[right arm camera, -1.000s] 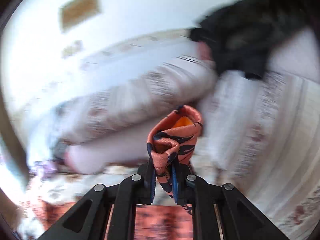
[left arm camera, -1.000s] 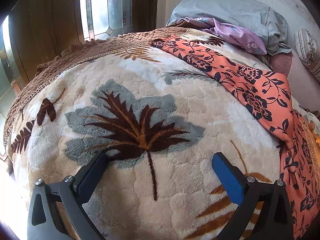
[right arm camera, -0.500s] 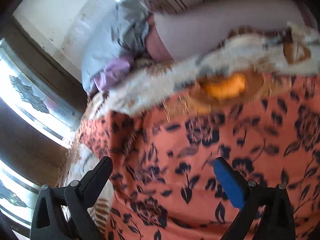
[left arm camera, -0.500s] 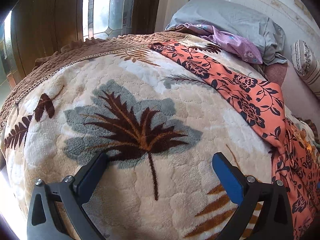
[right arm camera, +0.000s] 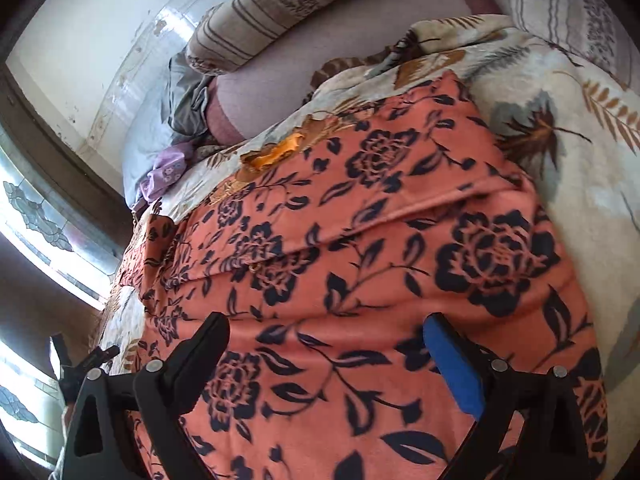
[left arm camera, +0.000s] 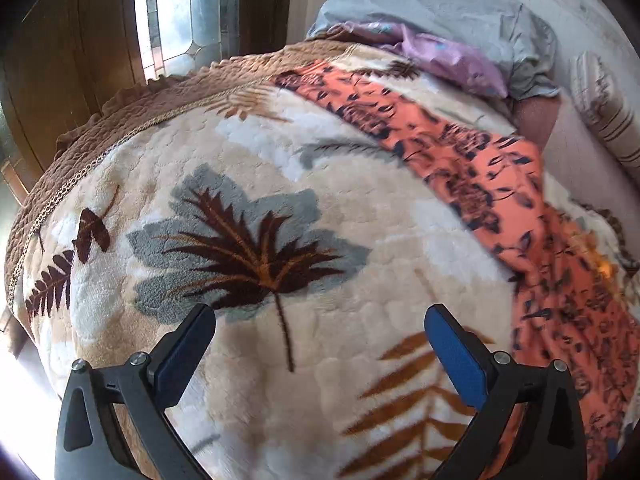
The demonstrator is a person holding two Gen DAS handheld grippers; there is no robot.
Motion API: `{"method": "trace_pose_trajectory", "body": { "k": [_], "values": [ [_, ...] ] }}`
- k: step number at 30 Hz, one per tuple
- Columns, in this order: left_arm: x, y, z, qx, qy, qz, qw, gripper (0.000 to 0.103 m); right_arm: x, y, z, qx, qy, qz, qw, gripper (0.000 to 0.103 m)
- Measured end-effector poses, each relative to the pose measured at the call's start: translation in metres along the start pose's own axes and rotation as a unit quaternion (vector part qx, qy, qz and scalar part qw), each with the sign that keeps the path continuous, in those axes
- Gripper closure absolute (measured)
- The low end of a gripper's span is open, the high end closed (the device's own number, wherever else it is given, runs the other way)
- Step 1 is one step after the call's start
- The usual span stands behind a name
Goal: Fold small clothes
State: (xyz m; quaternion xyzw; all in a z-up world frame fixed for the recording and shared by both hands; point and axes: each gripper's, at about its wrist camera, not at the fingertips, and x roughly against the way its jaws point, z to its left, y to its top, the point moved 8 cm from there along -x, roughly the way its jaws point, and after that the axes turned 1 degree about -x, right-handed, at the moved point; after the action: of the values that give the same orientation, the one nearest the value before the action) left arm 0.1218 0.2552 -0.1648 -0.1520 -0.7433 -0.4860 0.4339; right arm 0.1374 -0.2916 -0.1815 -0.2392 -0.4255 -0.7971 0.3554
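An orange garment with dark blue flowers lies spread along the right side of a cream leaf-patterned blanket. My left gripper hovers open over the bare blanket, left of the garment, with nothing between its fingers. In the right wrist view the garment fills the middle, with a fold line across it and an orange patch at its far edge. My right gripper stands open just above the cloth, pads apart and holding nothing.
A grey pillow and a crumpled purple cloth lie at the bed's head. Striped pillows line the wall. A leaded window and wood panelling stand beyond the blanket's brown edge.
My right gripper has let go of the bunched orange cloth, opened wide and dropped to just above the garment, which now lies flat. My left gripper rose slightly, still open.
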Motion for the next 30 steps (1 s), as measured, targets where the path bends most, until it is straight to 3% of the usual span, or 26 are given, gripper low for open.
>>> {"method": "trace_pose_trajectory", "body": {
  "k": [2, 3, 6, 9, 13, 16, 20, 24, 26, 30],
  "values": [
    [0.030, 0.009, -0.033, -0.006, -0.059, -0.027, 0.9978, 0.000, 0.002, -0.006, 0.002, 0.036, 0.007, -0.025, 0.999, 0.004],
    [0.039, 0.010, -0.056, -0.020, -0.098, -0.019, 0.9948, 0.000, 0.001, -0.009, 0.004, 0.050, 0.001, -0.027, 0.998, 0.004],
    [0.042, 0.008, -0.128, -0.046, -0.213, 0.038, 0.9751, 0.000, -0.001, -0.008, 0.005, 0.047, 0.007, -0.029, 0.998, 0.003],
    [0.026, 0.000, -0.191, -0.065, -0.266, 0.082, 0.9583, 0.000, 0.002, -0.007, 0.000, 0.031, 0.032, -0.037, 0.998, 0.003],
    [-0.017, -0.007, -0.241, -0.045, -0.286, 0.149, 0.9455, 0.000, 0.001, -0.008, 0.003, 0.038, 0.027, -0.038, 0.998, 0.003],
    [-0.048, -0.010, -0.248, -0.010, -0.278, 0.186, 0.9422, 0.000, 0.002, -0.008, 0.002, 0.036, 0.033, -0.041, 0.998, 0.003],
    [-0.065, -0.012, -0.245, 0.032, -0.282, 0.206, 0.9364, 0.000, 0.001, -0.008, 0.000, 0.034, 0.040, -0.043, 0.998, 0.003],
    [-0.067, -0.014, -0.249, 0.017, -0.288, 0.208, 0.9347, 0.002, 0.001, -0.008, 0.000, 0.034, 0.042, -0.045, 0.998, 0.003],
    [-0.072, -0.017, -0.252, 0.013, -0.283, 0.212, 0.9353, 0.008, 0.001, -0.008, 0.001, 0.034, 0.042, -0.044, 0.998, 0.003],
    [-0.083, -0.023, -0.251, 0.003, -0.258, 0.221, 0.9407, 0.041, 0.000, -0.008, 0.000, 0.034, 0.042, -0.044, 0.998, 0.003]
  ]
}}
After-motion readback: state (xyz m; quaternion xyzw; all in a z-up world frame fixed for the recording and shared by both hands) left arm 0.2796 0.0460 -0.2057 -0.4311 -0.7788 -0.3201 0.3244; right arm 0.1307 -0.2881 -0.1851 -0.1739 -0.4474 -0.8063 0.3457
